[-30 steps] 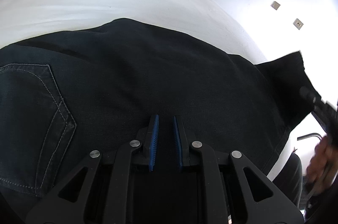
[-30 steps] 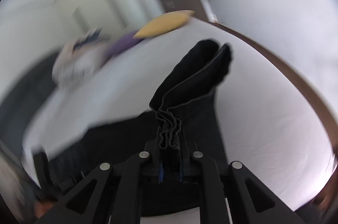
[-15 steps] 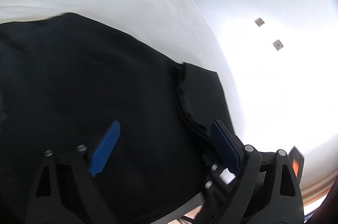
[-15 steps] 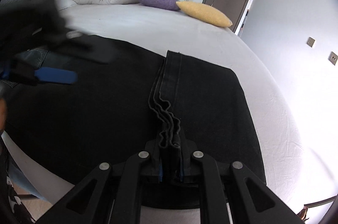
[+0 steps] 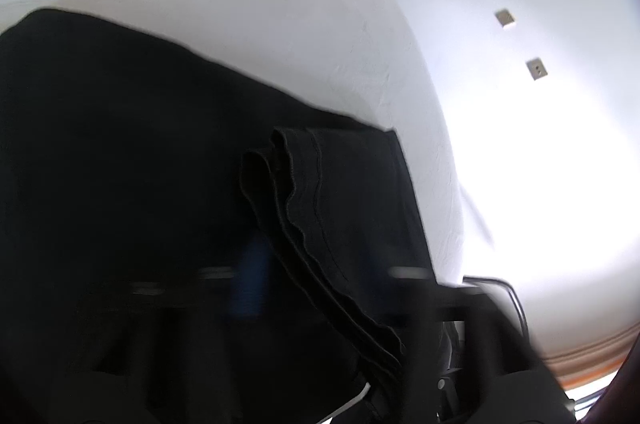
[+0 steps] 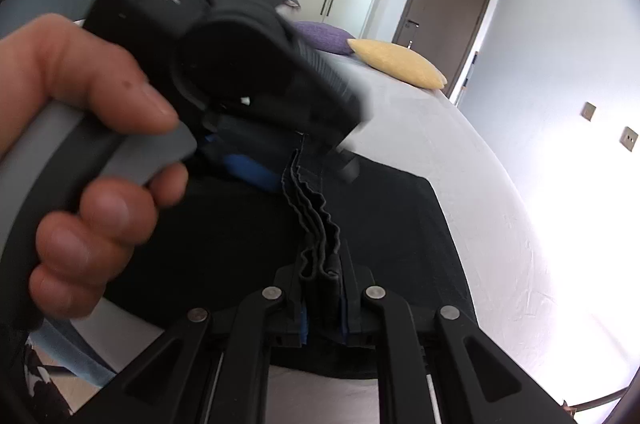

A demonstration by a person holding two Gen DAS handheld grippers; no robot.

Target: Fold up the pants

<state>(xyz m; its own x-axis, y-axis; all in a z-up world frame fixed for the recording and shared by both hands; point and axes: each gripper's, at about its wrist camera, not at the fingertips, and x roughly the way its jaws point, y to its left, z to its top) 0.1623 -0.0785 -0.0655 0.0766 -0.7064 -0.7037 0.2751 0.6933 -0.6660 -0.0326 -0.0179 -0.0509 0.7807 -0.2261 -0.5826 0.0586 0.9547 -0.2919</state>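
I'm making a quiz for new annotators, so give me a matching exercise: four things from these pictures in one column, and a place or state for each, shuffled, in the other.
Things:
1. black denim pants
2. yellow oval cushion
3. purple cushion
4. right gripper

Places or states:
A. lies on the bed nearest the brown door
B. shut on a bunched stack of hem edges
C. spread across the white sheet, leg end folded back on top
D. lies just left of the yellow one in the right wrist view

Pairs: 1-C, 2-A, 3-D, 4-B
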